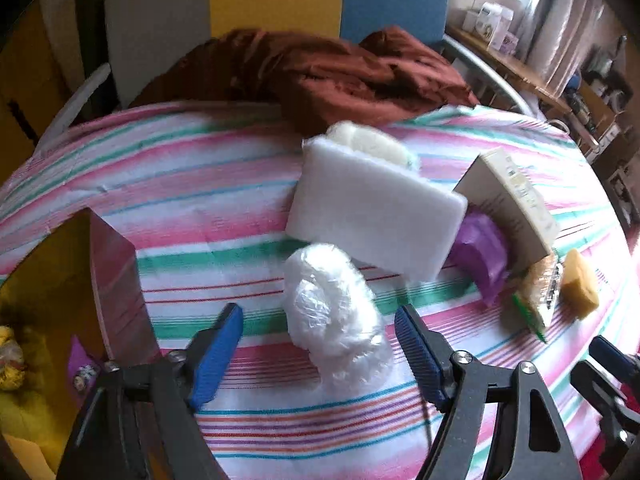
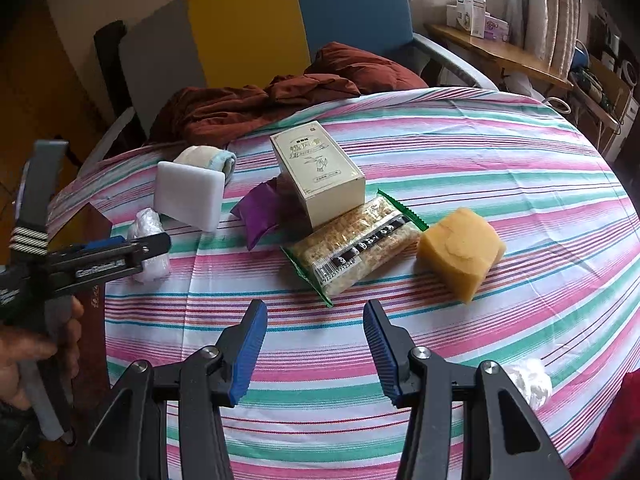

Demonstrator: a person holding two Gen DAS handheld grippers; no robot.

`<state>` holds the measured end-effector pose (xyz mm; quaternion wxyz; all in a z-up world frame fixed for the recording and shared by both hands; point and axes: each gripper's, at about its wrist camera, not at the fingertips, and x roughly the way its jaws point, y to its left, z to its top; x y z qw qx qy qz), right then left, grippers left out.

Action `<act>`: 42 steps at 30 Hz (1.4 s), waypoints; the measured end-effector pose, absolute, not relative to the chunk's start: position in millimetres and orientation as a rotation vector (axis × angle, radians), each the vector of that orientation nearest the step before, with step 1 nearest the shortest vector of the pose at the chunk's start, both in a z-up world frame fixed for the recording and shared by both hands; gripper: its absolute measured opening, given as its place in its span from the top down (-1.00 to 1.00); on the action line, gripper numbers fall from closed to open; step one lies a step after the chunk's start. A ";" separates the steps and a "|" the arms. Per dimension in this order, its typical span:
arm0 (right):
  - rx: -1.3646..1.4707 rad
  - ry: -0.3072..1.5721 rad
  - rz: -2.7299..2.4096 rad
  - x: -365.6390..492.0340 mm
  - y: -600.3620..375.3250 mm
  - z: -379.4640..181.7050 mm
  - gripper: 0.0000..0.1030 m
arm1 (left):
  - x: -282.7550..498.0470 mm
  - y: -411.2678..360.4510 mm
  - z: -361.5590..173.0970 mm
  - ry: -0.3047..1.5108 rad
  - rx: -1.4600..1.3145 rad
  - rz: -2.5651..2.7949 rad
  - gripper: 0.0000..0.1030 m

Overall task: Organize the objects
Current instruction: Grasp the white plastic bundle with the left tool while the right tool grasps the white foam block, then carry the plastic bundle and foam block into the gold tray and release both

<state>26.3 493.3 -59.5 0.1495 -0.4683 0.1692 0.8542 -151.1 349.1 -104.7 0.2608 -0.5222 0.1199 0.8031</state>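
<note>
Left gripper (image 1: 320, 354): fingers (image 1: 218, 354) parted, straddling a plastic-wrapped white bundle (image 1: 336, 316) lying on the striped surface (image 1: 200, 184); pads not pressing on the wrap, nothing held. Right gripper (image 2: 316, 350): fingers (image 2: 250, 350) partly open, empty, hovering above bare stripes near the front edge.

Items on the surface:
- White foam block (image 1: 372, 208), tilted, just behind the bundle.
- Rolled pale cloth (image 1: 372, 140) behind the block.
- Cream carton (image 2: 318, 172) near centre, resting against a purple packet (image 2: 260, 208).
- Clear-wrapped cracker pack (image 2: 356, 244), touching the carton's front.
- Yellow soap-like block (image 2: 460, 250), just right of the pack.
- Brown box wall (image 1: 116, 280) at the left edge.
- Crumpled rust-red cloth (image 1: 320, 76) at the far edge.
</note>
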 end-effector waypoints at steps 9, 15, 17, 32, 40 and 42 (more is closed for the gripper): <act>-1.379 0.411 2.539 11.3 475.3 -52.3 0.02 | -126.2 322.5 -81.4 0.264 -1.289 2.127 0.29; -1.402 0.086 2.695 -35.9 436.1 -43.4 0.02 | -109.1 281.2 -46.6 0.166 -1.216 2.116 0.28; -1.409 -0.050 2.720 -55.1 422.0 -45.3 0.02 | -103.7 270.4 -36.7 0.138 -1.193 2.121 0.28; -1.552 -0.849 2.548 -152.0 368.8 -107.5 -0.19 | -98.4 208.6 -27.7 -0.025 -1.224 2.136 0.27; -1.565 -0.428 2.666 -122.5 385.7 -79.8 0.64 | -92.1 185.7 -32.1 -0.052 -1.245 2.164 0.27; -1.561 -0.277 2.703 -109.2 391.2 -68.9 0.64 | -89.6 178.7 -32.3 -0.059 -1.248 2.171 0.27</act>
